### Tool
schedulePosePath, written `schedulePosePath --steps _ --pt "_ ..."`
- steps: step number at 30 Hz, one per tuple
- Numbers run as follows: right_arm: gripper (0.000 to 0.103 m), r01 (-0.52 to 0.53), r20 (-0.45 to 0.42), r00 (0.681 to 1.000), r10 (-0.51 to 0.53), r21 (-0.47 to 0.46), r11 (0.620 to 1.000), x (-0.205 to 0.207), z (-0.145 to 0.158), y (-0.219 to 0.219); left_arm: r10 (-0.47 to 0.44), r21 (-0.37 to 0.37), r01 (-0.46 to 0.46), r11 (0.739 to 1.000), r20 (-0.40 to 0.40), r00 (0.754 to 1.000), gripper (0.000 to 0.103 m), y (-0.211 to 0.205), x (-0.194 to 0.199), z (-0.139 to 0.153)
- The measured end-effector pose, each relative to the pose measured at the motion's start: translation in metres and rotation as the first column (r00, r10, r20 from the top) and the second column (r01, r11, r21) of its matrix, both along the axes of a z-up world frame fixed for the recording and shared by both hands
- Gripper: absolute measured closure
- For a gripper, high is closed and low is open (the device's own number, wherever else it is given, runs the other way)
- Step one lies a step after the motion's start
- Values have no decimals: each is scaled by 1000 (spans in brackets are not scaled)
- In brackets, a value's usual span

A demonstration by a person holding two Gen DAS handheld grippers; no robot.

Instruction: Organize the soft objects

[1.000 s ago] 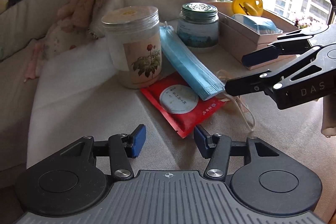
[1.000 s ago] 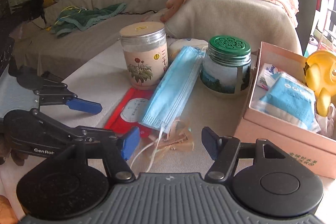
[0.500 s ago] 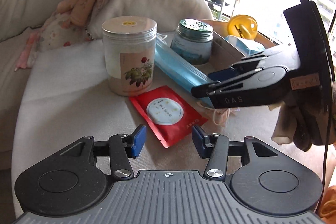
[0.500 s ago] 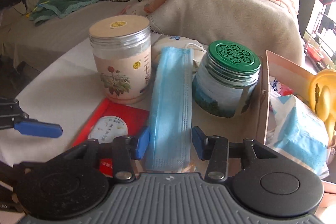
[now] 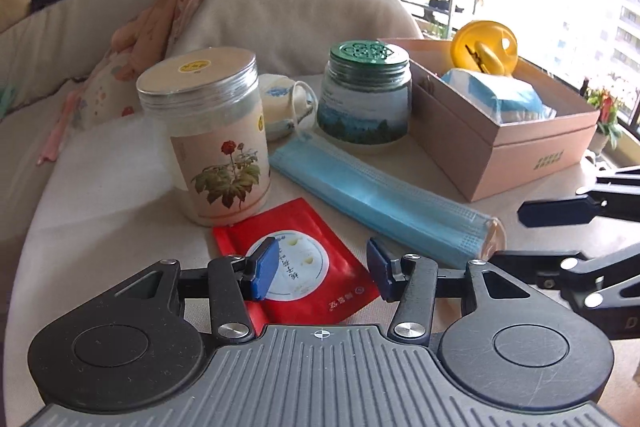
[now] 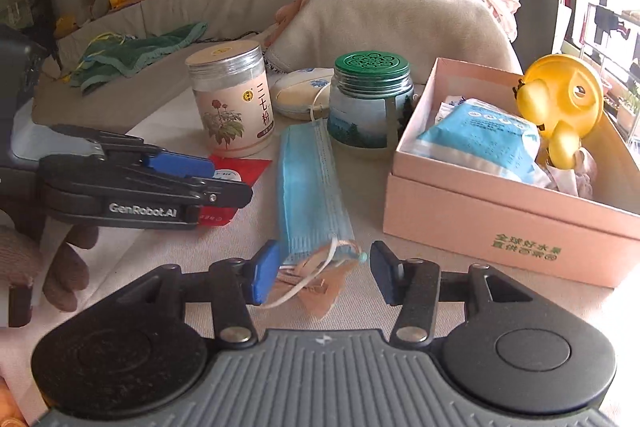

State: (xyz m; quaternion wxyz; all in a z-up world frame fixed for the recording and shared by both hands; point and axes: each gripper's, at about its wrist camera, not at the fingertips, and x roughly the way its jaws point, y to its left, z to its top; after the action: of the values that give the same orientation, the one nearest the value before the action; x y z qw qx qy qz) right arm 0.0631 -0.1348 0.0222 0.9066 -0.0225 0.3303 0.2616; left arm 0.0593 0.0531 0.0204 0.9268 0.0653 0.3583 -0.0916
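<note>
Mask (image 6: 310, 183) lies folded on cloth between jars and box (image 6: 508, 223). Right gripper (image 6: 320, 269) jaws just reopening, straddling mask's near end, gripping nothing. Left gripper (image 5: 318, 267) half open over red packet (image 5: 300, 259), empty.

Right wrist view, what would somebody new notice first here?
Probably the folded blue face mask lying mid-table, its near end and ear loops between the open right gripper without being pinched. To its right, an open pink box holds a yellow duck toy; on the left, the left gripper hovers over a red packet.
</note>
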Motion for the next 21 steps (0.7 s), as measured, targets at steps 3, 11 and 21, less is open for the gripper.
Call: schedulePosePath --steps 3,11,21 --pt "47 28 26 999 -28 4 1000 -8 -1 -7 24 100 -25 995 15 1000 46 3 -7 -3" --pt "43 95 -23 995 -94 49 994 -12 -18 -26 52 -91 -50 995 21 998 47 52 -24 21" --pt "39 108 -23 994 -107 84 991 -15 -23 -28 41 -30 -44 999 -92 995 47 43 4 6"
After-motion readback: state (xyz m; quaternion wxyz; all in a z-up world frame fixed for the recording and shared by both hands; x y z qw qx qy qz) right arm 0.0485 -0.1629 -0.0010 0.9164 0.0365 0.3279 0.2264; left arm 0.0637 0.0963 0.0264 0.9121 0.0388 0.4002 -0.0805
